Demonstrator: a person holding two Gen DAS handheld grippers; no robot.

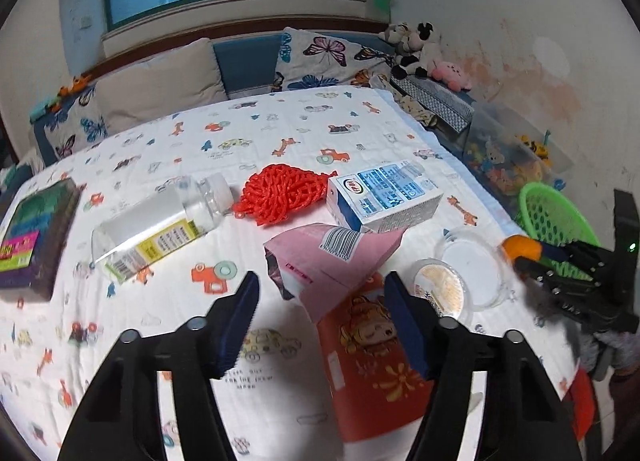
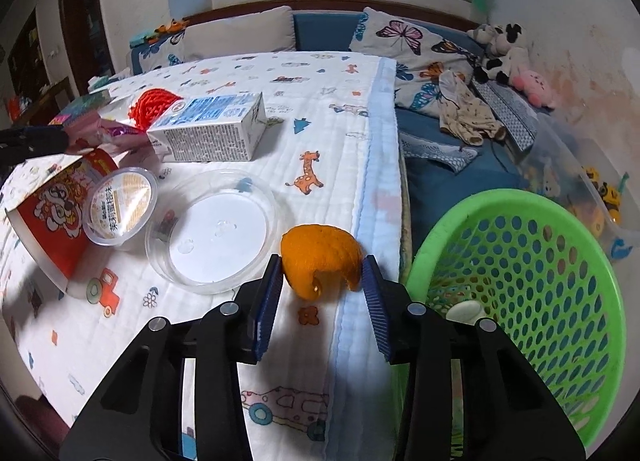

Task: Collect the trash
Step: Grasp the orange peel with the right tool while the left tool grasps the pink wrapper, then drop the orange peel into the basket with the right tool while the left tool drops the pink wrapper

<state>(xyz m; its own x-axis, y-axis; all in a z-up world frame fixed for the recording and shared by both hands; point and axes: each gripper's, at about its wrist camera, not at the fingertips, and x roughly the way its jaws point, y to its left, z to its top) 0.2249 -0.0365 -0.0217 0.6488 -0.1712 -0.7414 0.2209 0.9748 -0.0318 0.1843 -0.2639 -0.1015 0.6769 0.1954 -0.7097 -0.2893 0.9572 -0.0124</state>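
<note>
Right wrist view shows your right gripper [image 2: 322,281] pinching the curled orange peel [image 2: 318,257] just left of the green perforated plastic basket [image 2: 520,221]; your left gripper [image 1: 320,301] stands spread, well left.

A quilted white cotton cloth printed with cartoon cars [image 1: 280,133] covers the table, soft and matt. The green plastic basket [image 2: 520,281] is glossy, pierced with round holes. The orange peel [image 2: 320,257] looks dimpled and dull. The clear round plastic lid [image 2: 216,229] and clear plastic jar [image 1: 160,217] shine smoothly. The blue-and-white milk carton [image 1: 384,197] is coated paper; the red mesh net [image 1: 280,193] looks coarse. Ribbed blue rubbery fingers [image 2: 376,301] sit on matt black plastic.
</note>
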